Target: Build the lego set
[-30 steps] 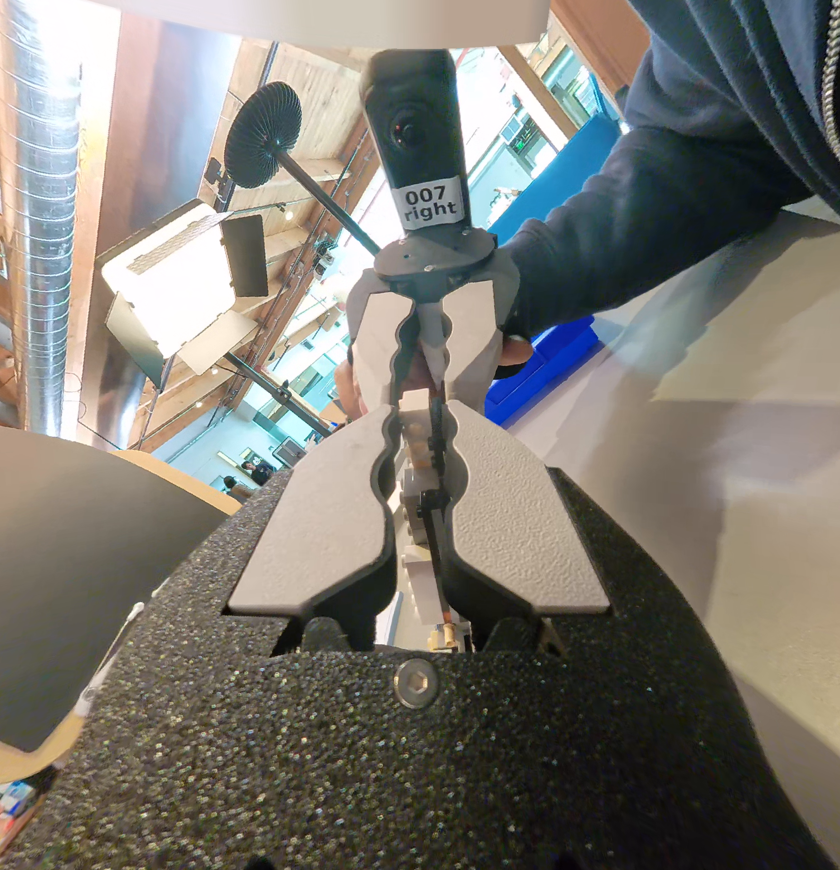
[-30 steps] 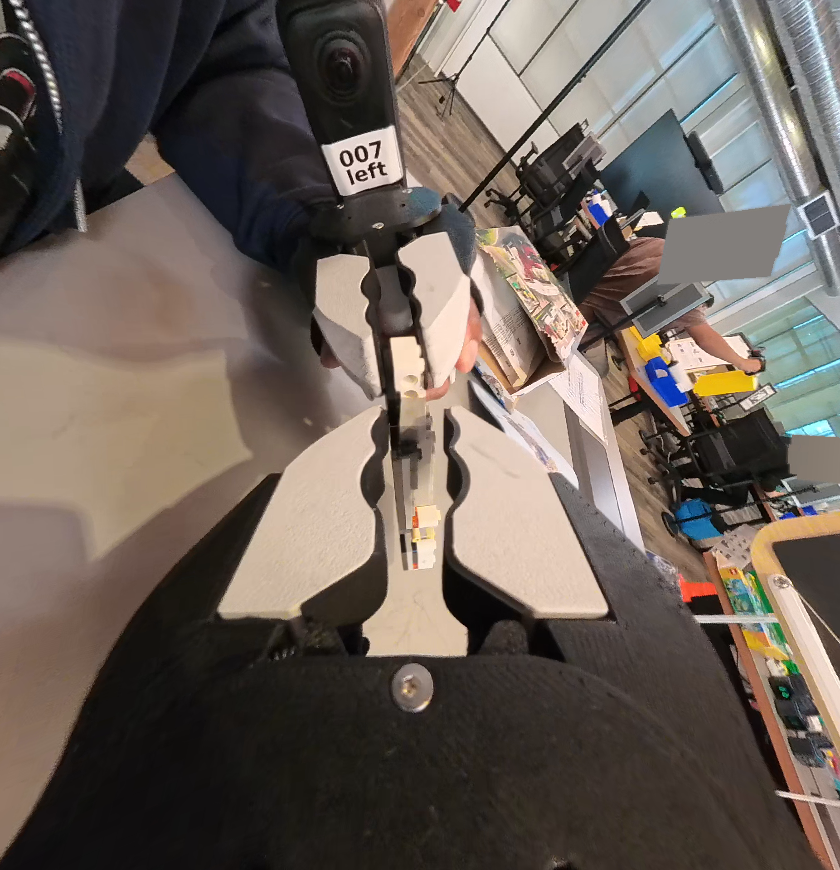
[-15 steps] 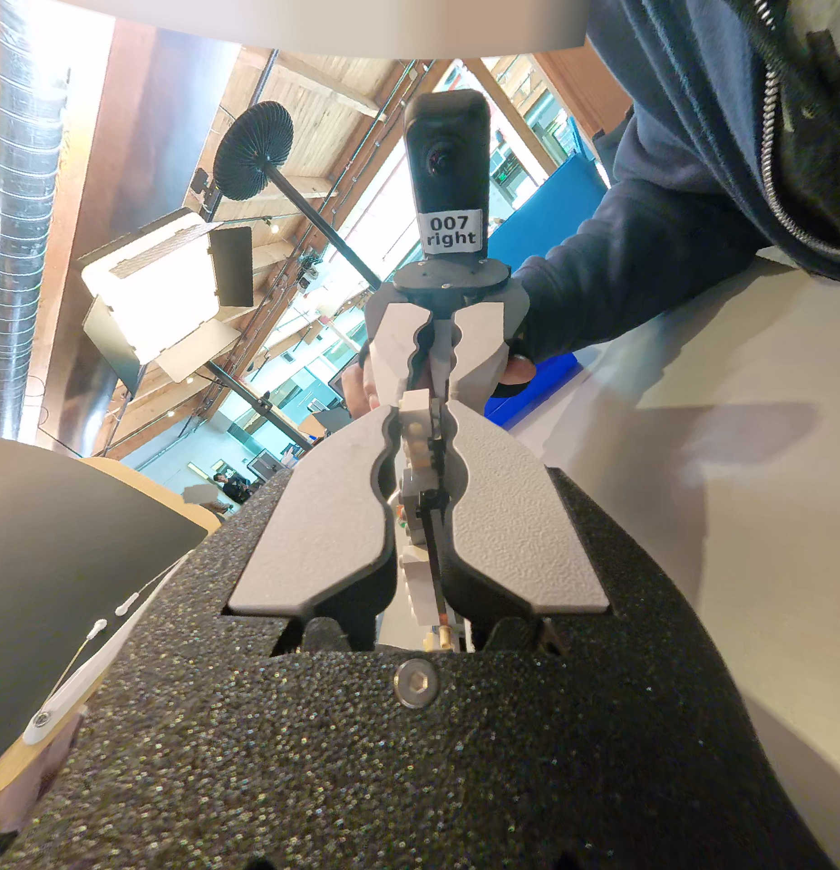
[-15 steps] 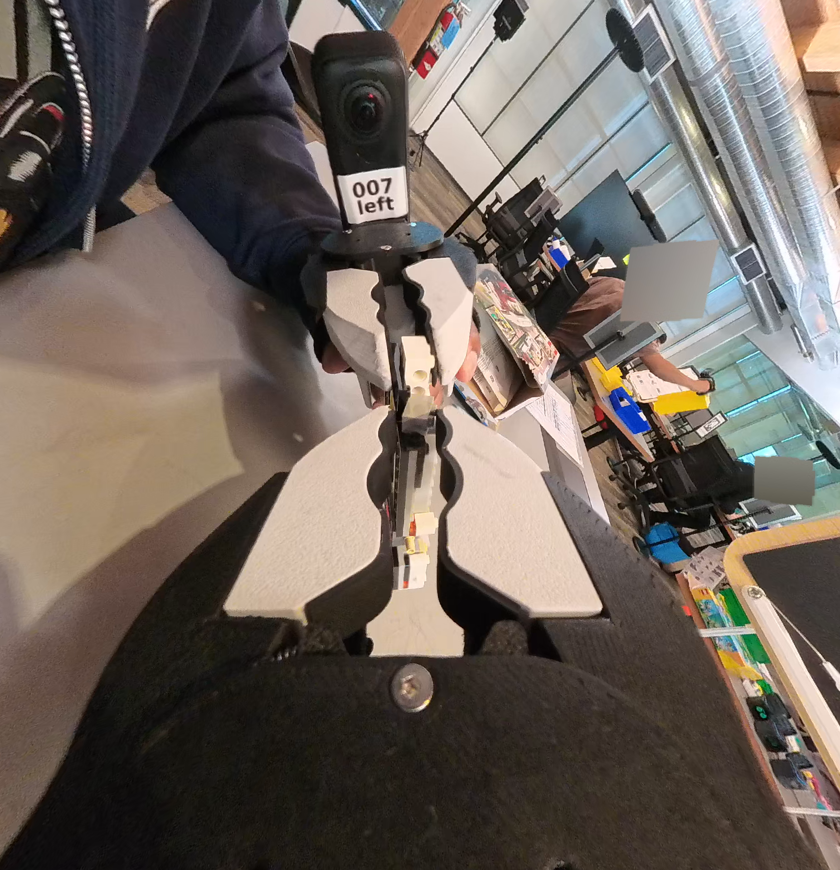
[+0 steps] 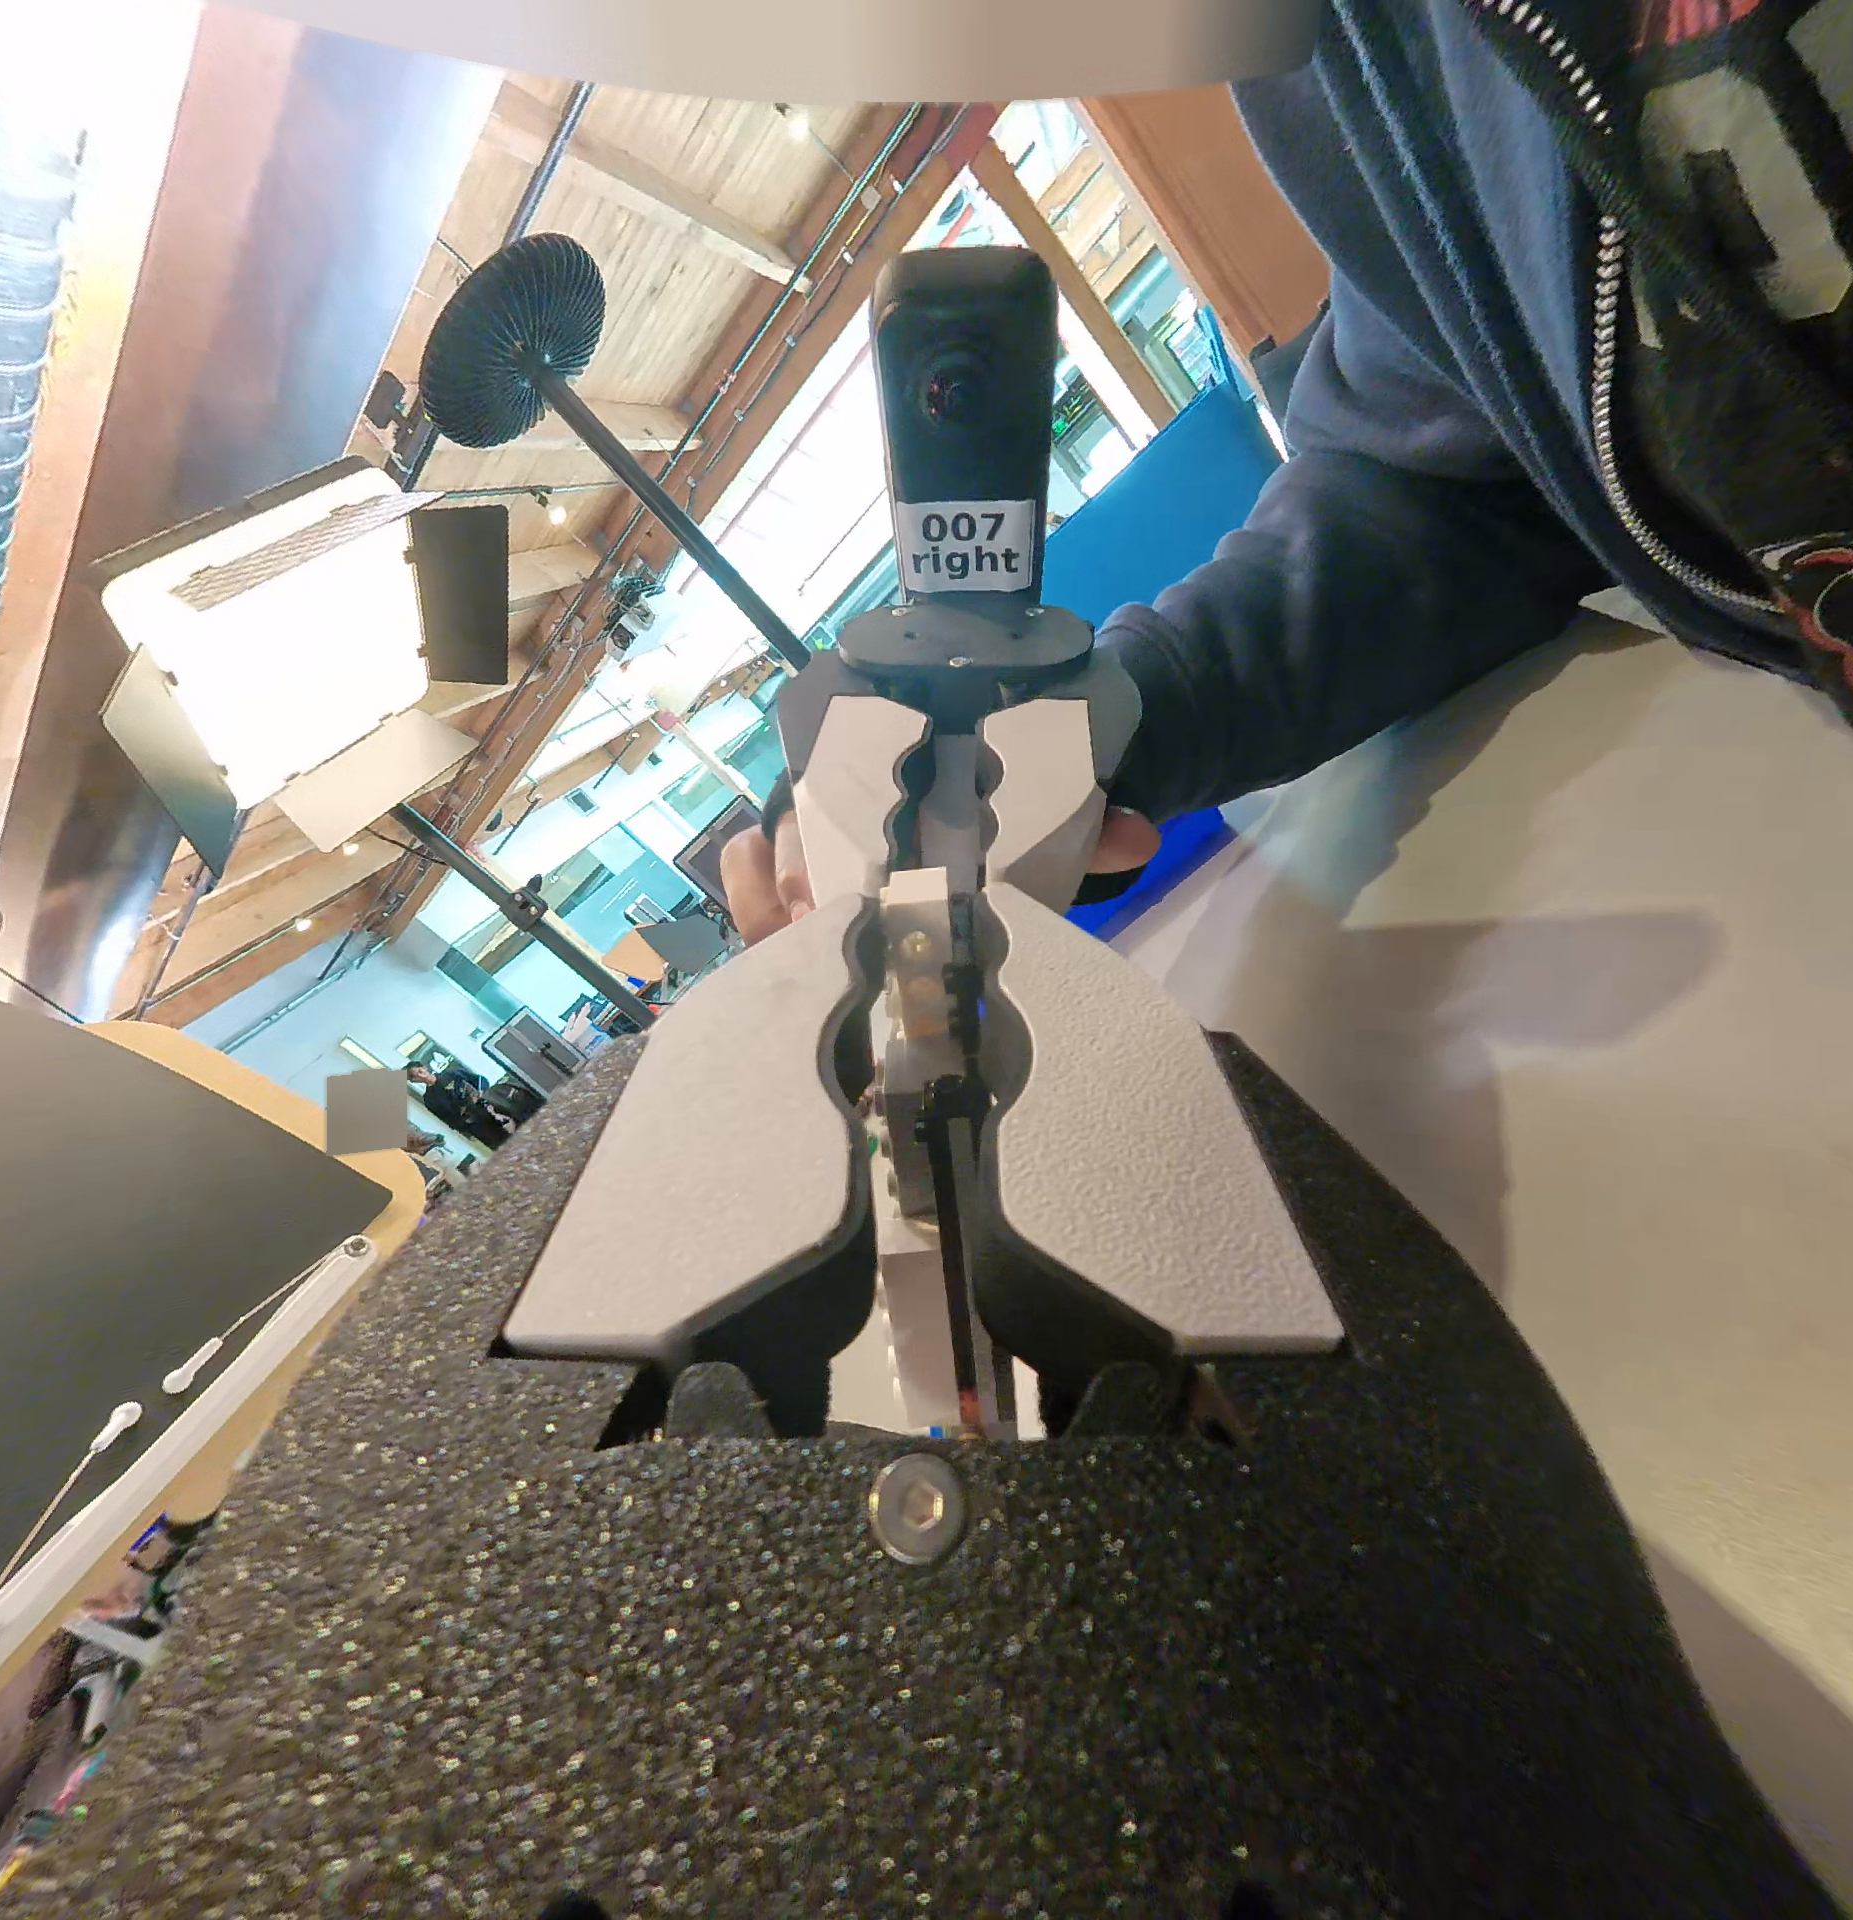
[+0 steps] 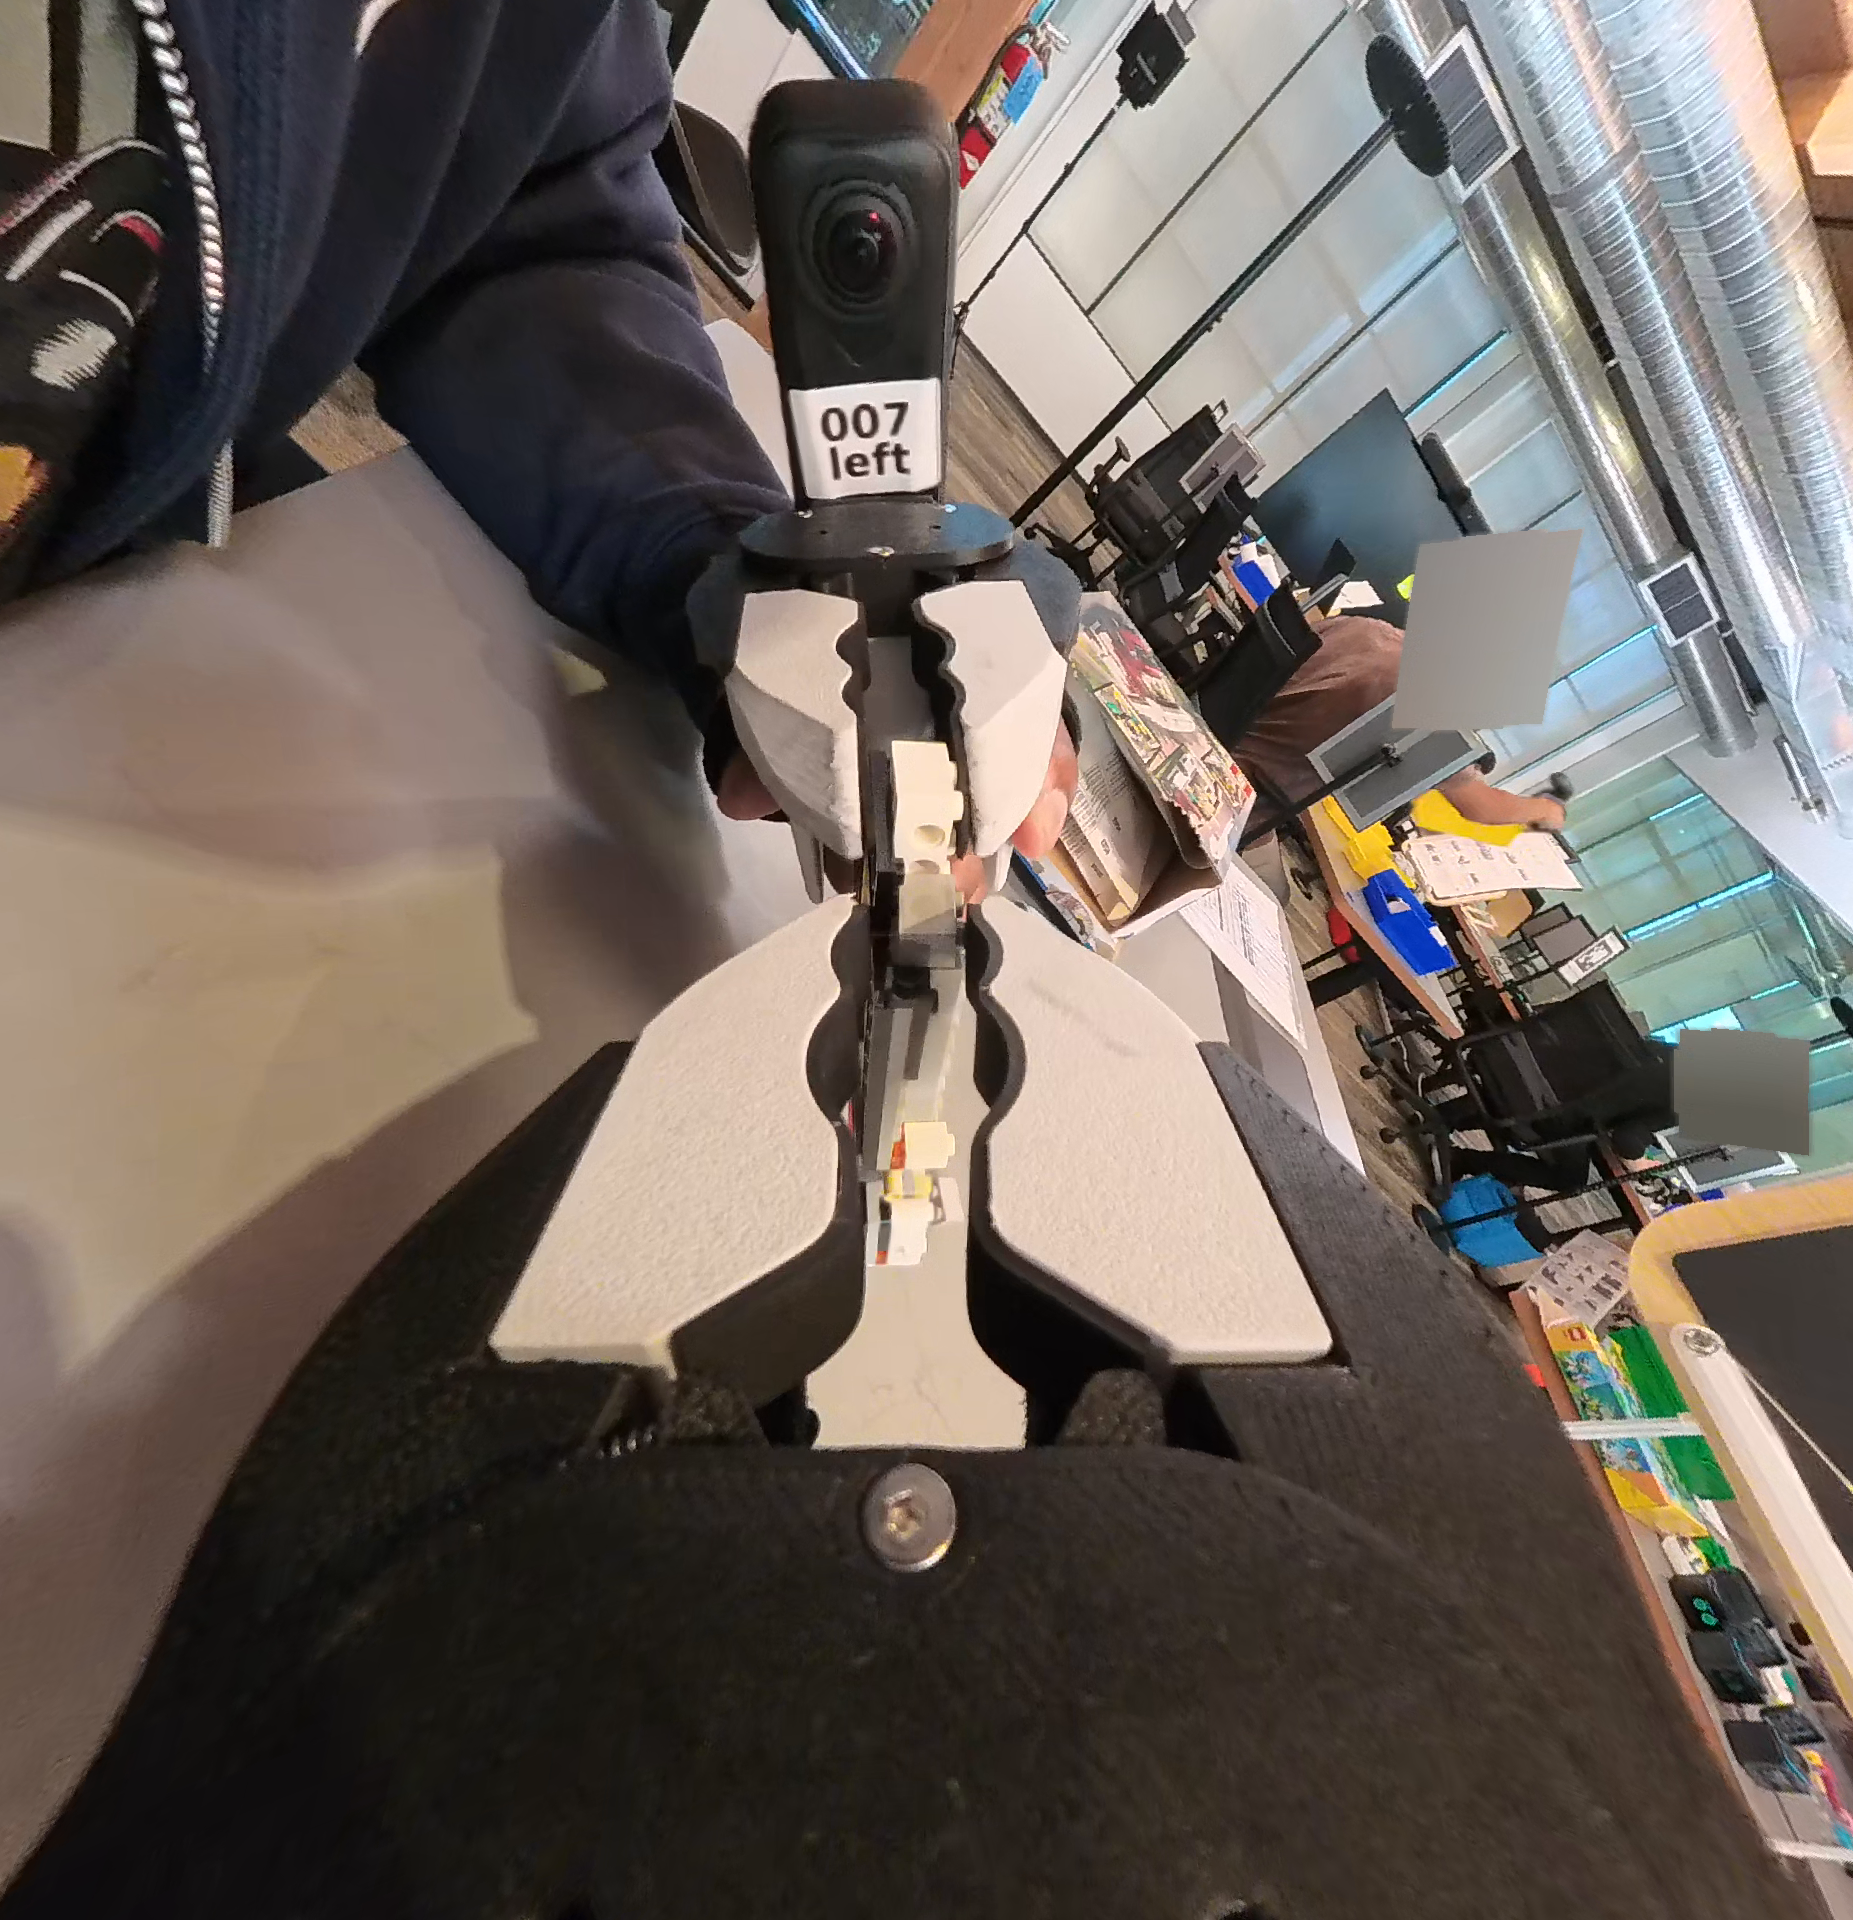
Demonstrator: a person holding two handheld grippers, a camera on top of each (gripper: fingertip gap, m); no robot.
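Both grippers meet tip to tip above the table point(image 5: 1524, 1039), sharing one long brick build point(image 5: 917, 997) whose long axis runs along both finger pairs. Left gripper point(image 5: 927, 914) fingers clamp its white/tan end; right gripper point(image 6: 917, 925) fingers clamp the grey/black end w/ small white bits. Neither is nearer: each has an end. Both held level, facing each other, sleeve point(image 6: 548, 343) behind the left one.

Each gripper point(image 5: 927, 914) has pale grey wavy-edged fingers point(image 5: 724, 1122), a black grainy body with one silver screw point(image 5: 914, 1507), and the person wears a navy zip hoodie point(image 5: 1421, 468).
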